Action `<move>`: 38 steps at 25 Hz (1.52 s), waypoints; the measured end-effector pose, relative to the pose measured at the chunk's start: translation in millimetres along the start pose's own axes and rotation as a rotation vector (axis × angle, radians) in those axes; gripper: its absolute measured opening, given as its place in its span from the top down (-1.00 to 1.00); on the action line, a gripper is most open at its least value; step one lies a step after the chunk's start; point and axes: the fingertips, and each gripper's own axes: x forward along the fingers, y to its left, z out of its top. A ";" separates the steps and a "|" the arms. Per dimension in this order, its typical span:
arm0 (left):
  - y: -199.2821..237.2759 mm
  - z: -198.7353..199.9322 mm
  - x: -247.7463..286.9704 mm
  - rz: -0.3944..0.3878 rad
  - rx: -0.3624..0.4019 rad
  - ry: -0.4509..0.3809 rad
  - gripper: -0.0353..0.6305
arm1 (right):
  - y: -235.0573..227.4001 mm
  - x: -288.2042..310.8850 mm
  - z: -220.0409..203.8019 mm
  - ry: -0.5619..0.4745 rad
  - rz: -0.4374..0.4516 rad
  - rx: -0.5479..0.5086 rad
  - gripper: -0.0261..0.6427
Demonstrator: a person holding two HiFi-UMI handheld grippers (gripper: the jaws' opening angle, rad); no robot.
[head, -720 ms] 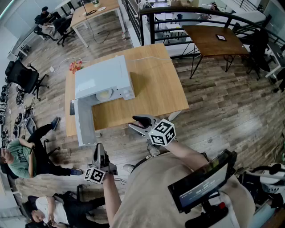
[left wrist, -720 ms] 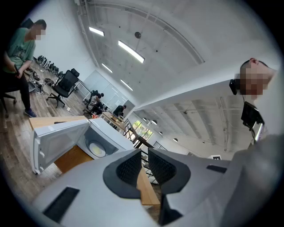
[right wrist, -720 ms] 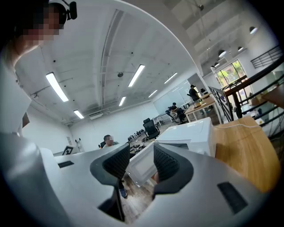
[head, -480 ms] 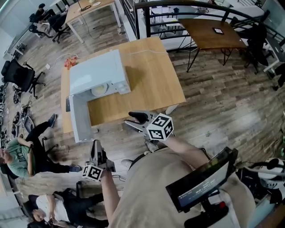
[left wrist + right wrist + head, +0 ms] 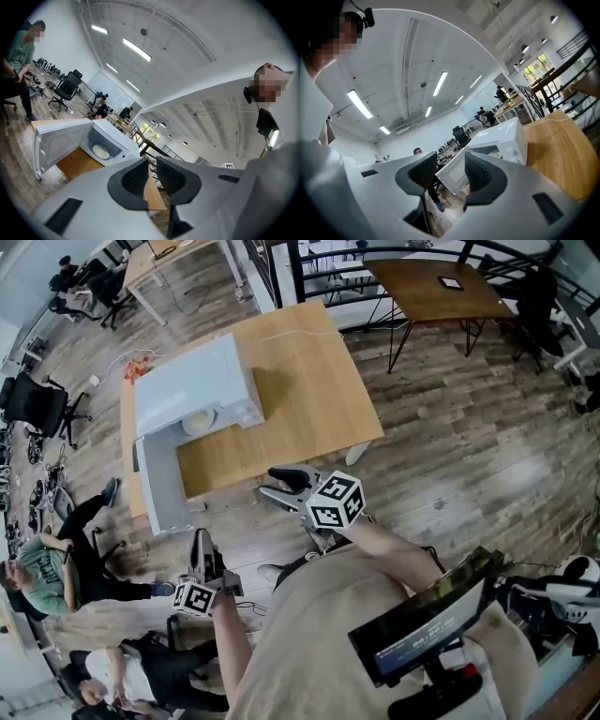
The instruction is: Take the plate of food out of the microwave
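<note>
The plate [image 5: 197,421] sits inside the white microwave [image 5: 192,390], which stands by the left edge of the wooden bench [image 5: 300,381], its door [image 5: 159,479] swung wide open along that edge. Both grippers hang off the bench's near side, over the floor, well apart from the microwave. The right gripper [image 5: 269,482] has its fingers [image 5: 423,172] a moderate gap apart with nothing in them. The left gripper [image 5: 202,542] has its fingers [image 5: 136,178] just narrowly apart, also empty. The screen [image 5: 422,638] on the person's chest shows text (too small to read).
</note>
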 end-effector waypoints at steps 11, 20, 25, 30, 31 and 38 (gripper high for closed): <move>-31.5 -14.0 13.1 -0.022 -0.008 0.017 0.74 | -5.1 -26.7 -24.3 0.031 -0.016 0.055 0.40; -12.6 -16.9 -17.9 0.020 -0.003 -0.014 0.74 | 8.8 -14.5 -45.8 0.056 0.010 0.075 0.40; 12.3 -14.4 -36.6 0.054 -0.040 -0.025 0.74 | 13.0 6.0 -58.6 0.101 0.010 0.074 0.40; 27.6 3.9 -41.1 0.006 -0.047 -0.012 0.88 | 16.9 33.2 -48.0 0.073 -0.009 0.083 0.40; 31.6 9.5 -40.3 0.002 -0.049 -0.016 0.88 | 16.5 39.6 -46.1 0.072 -0.014 0.084 0.40; 63.5 41.4 -32.7 -0.036 -0.065 0.002 0.88 | 11.0 75.6 -27.2 0.019 -0.095 0.146 0.40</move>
